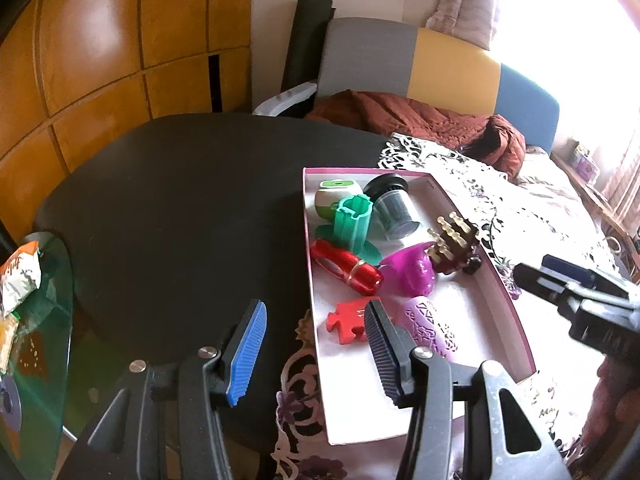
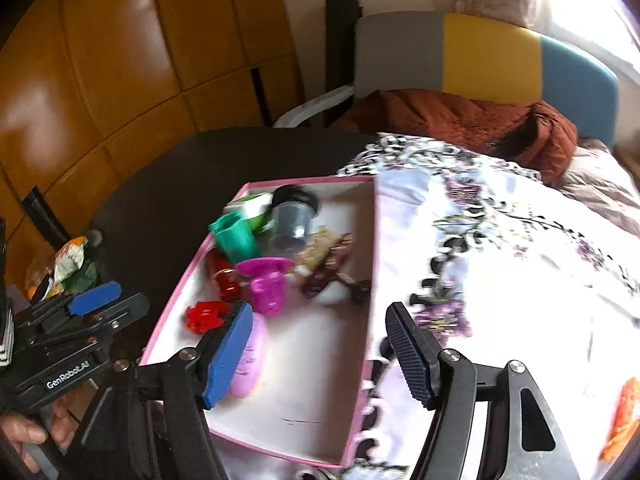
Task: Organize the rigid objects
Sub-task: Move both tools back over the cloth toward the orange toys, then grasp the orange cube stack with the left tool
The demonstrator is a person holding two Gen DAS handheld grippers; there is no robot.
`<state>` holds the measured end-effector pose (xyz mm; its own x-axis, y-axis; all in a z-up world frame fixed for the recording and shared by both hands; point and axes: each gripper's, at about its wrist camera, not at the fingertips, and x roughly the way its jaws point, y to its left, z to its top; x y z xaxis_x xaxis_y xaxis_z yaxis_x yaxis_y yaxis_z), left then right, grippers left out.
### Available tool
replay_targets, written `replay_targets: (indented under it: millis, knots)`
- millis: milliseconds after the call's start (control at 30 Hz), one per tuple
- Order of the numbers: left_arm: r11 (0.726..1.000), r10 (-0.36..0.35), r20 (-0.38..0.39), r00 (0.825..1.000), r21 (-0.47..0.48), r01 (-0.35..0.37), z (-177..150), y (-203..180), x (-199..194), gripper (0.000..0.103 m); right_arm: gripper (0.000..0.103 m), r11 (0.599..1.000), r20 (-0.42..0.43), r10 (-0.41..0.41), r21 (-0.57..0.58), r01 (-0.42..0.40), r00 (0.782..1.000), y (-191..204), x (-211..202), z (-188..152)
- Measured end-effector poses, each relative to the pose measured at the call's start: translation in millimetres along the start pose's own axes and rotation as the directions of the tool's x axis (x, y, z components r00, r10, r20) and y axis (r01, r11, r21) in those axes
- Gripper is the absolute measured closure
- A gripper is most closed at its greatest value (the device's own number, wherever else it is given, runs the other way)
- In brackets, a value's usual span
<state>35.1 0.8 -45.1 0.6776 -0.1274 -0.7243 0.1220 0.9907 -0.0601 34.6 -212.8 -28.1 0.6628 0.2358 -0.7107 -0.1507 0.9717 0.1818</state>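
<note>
A pink-rimmed white box (image 1: 505,286) lies on the table and holds several small items: a red puzzle piece (image 1: 346,320), a lilac patterned shell (image 1: 430,328), a red toy car (image 1: 346,266), a magenta cup (image 1: 408,272), a teal holder (image 1: 352,224), a dark jar (image 1: 394,208) and a brown hair clip (image 1: 454,246). My left gripper (image 1: 316,354) is open and straddles the box's near left wall without pressing on it. My right gripper (image 2: 320,354) hangs open over the box floor (image 2: 316,384) with nothing between its pads; the lilac shell (image 2: 250,360) lies just below its left pad.
The box sits half on a black round table (image 1: 180,200) and half on a floral lace cloth (image 1: 540,220). A glass side table with snack bags (image 1: 24,276) stands at the left. Behind are a chair (image 1: 440,60) and a rust jacket (image 1: 420,120).
</note>
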Motion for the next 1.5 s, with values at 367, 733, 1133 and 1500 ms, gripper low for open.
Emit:
replay_targets:
  millis: [367,733,1133,1500]
  knots:
    - [0.998,-0.019,-0.001,1.000,0.059,0.019,1.9,-21.1,-1.3,0.051,0.020,0.966,0.021,-0.206,0.162,0.200,0.978,-116.8,-44.8,-2.9]
    - [0.985,-0.095,-0.028,0.995,0.144,0.098,6.9,-60.9,-0.6,0.051,0.019,0.748,0.059,-0.545,0.486,0.452,0.836,-260.4,-122.9,-26.2]
    - [0.825,-0.340,-0.152,0.928,0.425,0.372,3.9,-193.1,6.6,0.051,0.016,0.414,0.087,-0.657,0.872,0.262,0.749,-337.4,-191.5,-91.3]
    - [0.536,-0.515,-0.400,0.758,0.540,0.649,-37.2,-330.5,27.9,0.053,0.014,0.378,0.112,-0.626,0.909,0.175,0.772,-340.9,-192.3,-104.4]
